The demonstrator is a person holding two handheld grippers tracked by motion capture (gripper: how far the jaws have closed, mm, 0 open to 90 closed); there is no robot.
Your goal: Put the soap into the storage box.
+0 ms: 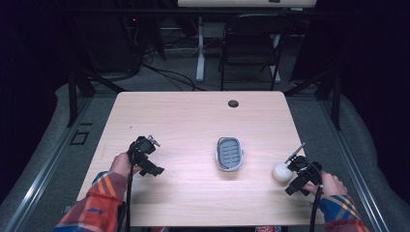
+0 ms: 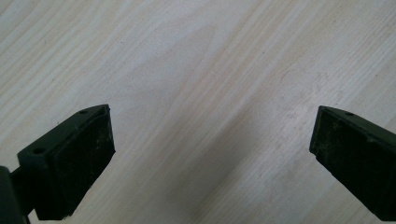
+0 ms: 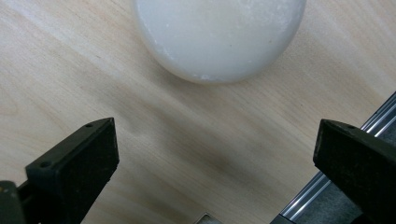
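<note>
A round white soap bar (image 1: 280, 172) lies on the table near its right front corner; in the right gripper view the soap bar (image 3: 219, 37) sits just beyond the jaws. My right gripper (image 1: 291, 170) stands open right behind it, with nothing between its fingers (image 3: 77, 168). A grey soap dish (image 1: 228, 153) with a ribbed inside rests at the table's middle. My left gripper (image 1: 143, 155) hovers open over bare wood at the left, holding nothing, its fingers (image 2: 74, 161) wide apart.
The light wooden table (image 1: 183, 121) has a cable hole (image 1: 233, 103) near its far edge. Its right edge with a metal rail (image 3: 322, 186) runs close to my right gripper. A black chair (image 1: 251, 43) and a desk leg stand beyond the table.
</note>
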